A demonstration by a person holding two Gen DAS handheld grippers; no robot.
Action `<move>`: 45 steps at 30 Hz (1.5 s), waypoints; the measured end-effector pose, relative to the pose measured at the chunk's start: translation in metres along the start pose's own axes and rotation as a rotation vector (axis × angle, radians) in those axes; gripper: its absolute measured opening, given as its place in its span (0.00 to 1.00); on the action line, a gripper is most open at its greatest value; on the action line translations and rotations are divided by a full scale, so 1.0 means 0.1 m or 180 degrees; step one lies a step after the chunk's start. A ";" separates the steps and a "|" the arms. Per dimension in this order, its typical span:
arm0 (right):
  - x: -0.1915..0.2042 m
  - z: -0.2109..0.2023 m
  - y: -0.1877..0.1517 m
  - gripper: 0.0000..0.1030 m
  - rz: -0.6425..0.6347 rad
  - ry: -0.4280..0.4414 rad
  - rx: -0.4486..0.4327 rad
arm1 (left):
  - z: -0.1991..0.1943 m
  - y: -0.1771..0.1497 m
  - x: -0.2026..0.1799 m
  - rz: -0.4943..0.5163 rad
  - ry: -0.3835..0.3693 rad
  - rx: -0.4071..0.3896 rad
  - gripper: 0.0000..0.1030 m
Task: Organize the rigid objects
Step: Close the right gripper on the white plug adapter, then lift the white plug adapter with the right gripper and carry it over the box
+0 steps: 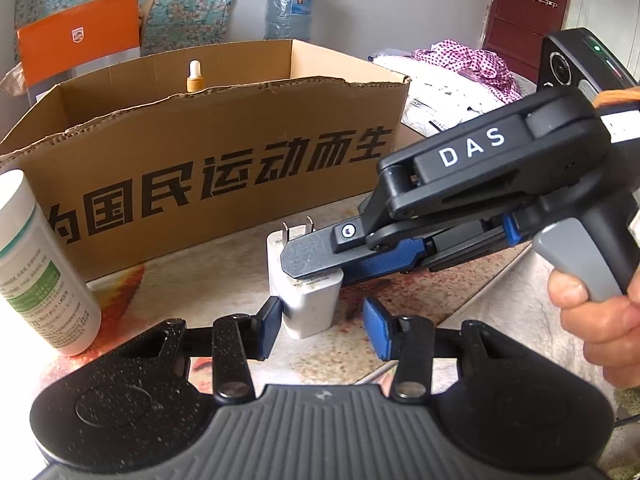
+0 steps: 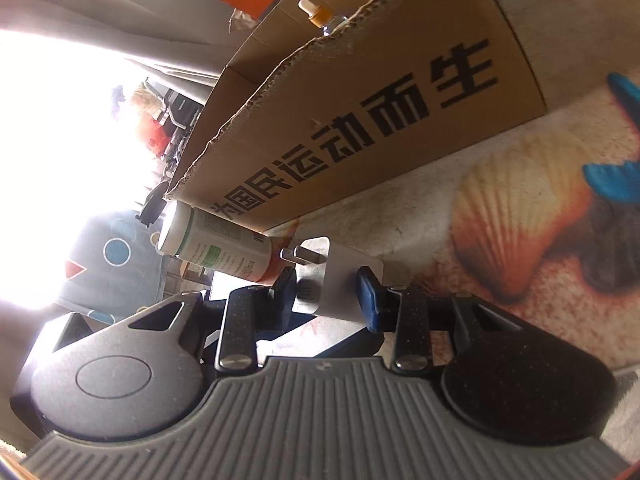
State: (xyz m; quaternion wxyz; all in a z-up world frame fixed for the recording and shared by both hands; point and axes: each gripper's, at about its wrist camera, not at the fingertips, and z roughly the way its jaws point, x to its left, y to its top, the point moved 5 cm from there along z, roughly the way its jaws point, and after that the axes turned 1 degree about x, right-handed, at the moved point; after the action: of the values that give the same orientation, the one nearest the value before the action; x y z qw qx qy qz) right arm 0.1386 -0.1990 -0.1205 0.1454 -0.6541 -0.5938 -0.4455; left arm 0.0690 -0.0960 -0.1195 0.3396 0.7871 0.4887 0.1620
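A white plug charger (image 1: 306,300) stands on the table with its two prongs up, in front of the open cardboard box (image 1: 224,176). My right gripper (image 1: 316,264) comes in from the right, turned on its side, and is shut on the charger (image 2: 340,284). My left gripper (image 1: 320,326) is open around the charger's lower part, its left blue pad touching it. A white bottle with a green label (image 1: 44,272) stands at the left, also in the right wrist view (image 2: 216,246). A dropper bottle (image 1: 195,77) stands inside the box (image 2: 360,120).
An orange box (image 1: 80,36) and a water jug (image 1: 289,12) stand behind the cardboard box. White packets and a pink checked cloth (image 1: 468,68) lie at the back right. The tablecloth (image 2: 520,220) has a seashell print.
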 end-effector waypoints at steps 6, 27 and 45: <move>0.03 0.03 0.02 0.42 -0.0020 -0.0050 -0.0011 | 0.06 0.10 0.00 0.0105 0.0222 -0.0029 0.41; -0.02 -0.07 0.04 0.44 0.0010 -0.0226 -0.0186 | 0.15 0.22 0.01 -0.0068 0.0363 0.0083 0.34; 0.24 -0.23 0.05 0.43 -0.0225 -0.0267 -0.0318 | -0.13 0.31 0.00 -0.0156 0.0383 -0.0111 0.34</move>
State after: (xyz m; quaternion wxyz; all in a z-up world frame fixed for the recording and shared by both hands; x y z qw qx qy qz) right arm 0.1315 -0.2008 -0.0877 0.0717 -0.6573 -0.5990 -0.4516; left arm 0.0820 -0.1000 -0.0892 0.3272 0.7578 0.5244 0.2091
